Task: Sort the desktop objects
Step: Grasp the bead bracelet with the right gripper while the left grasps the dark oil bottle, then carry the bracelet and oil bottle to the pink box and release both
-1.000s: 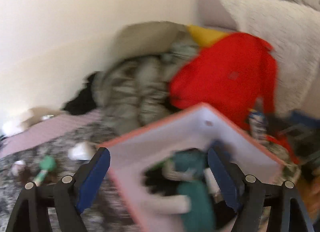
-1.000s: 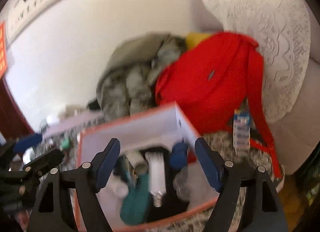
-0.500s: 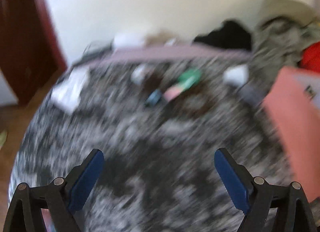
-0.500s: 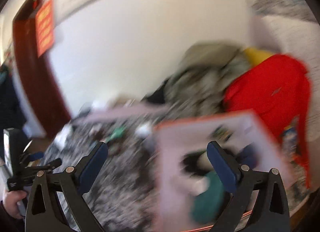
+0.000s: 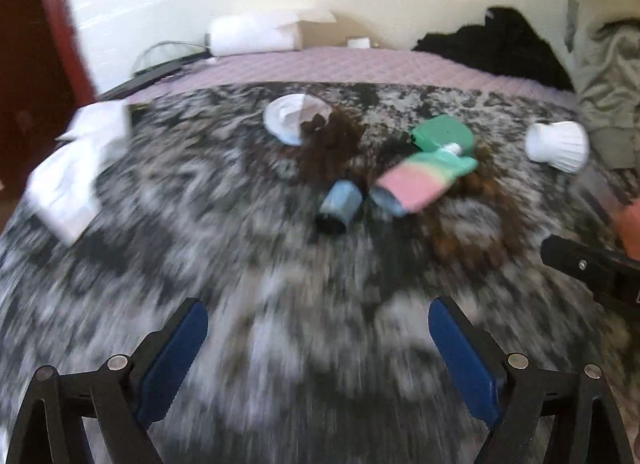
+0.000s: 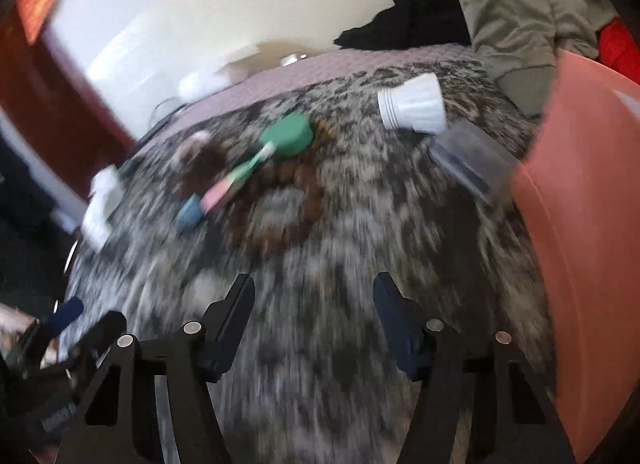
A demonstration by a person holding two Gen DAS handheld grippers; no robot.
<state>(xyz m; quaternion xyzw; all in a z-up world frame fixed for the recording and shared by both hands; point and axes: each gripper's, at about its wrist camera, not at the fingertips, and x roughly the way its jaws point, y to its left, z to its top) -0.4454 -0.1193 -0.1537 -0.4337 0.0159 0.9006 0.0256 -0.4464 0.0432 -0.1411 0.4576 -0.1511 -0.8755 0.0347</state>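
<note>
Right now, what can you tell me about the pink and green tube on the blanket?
The tube looks like soft plastic, pink at the flat end fading to green toward the neck, which shows white. It lies flat on the patterned blanket; its neck end meets a round green lid and a small blue cap lies beside its pink end. No gripper touches it.
</note>
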